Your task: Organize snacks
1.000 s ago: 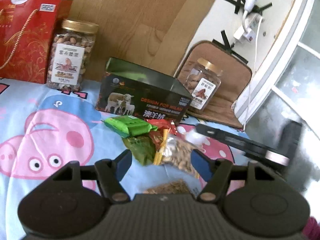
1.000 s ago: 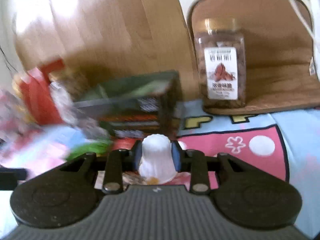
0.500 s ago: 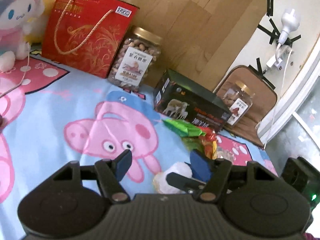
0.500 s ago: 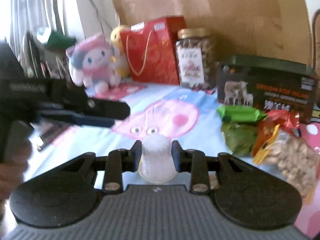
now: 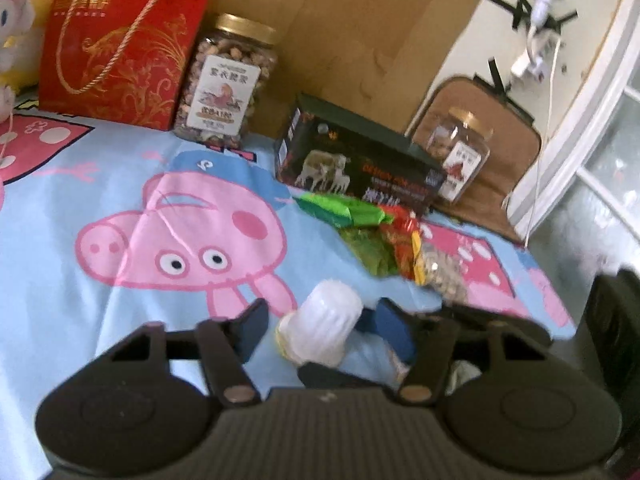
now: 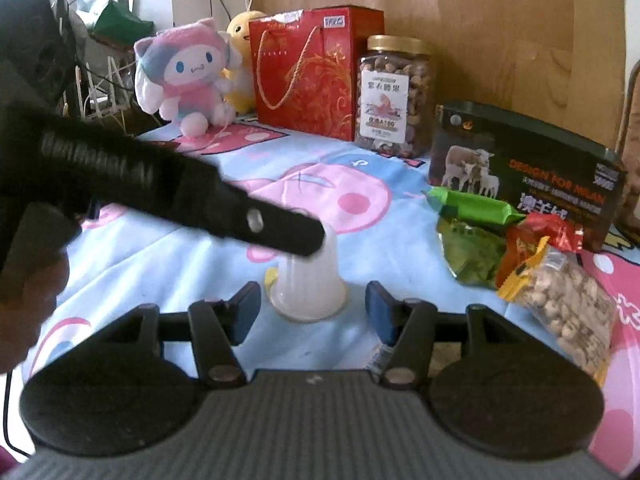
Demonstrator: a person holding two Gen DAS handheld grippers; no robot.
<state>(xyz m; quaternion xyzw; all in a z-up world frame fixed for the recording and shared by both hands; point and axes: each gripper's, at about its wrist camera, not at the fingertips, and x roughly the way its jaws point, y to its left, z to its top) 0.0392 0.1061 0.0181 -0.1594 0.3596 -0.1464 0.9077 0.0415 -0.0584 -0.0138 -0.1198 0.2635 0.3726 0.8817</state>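
A white ribbed jelly cup (image 6: 306, 284) stands on the blue cartoon-pig cloth (image 6: 132, 256), just ahead of my open right gripper (image 6: 313, 312); the jaws stand apart on either side of it without touching. In the left wrist view the cup (image 5: 322, 330) lies between the open jaws of my left gripper (image 5: 322, 330), with the right gripper's finger (image 5: 332, 376) below it. A loose pile of snacks lies to the right: a green packet (image 6: 474, 206), a dark green bag (image 6: 472, 254), a red packet (image 6: 540, 236) and a clear bag of nuts (image 6: 568, 300).
Along the back stand a red gift bag (image 6: 316, 72), a tall nut jar (image 6: 394, 96), a dark sheep-print box (image 6: 524, 172) and a second jar (image 5: 458, 162). Plush toys (image 6: 188, 76) sit at the back left. The left gripper's body (image 6: 160, 184) crosses the right wrist view.
My right gripper has let go of the white cup, which now stands on the cloth. The left gripper has come in around the cup from the left.
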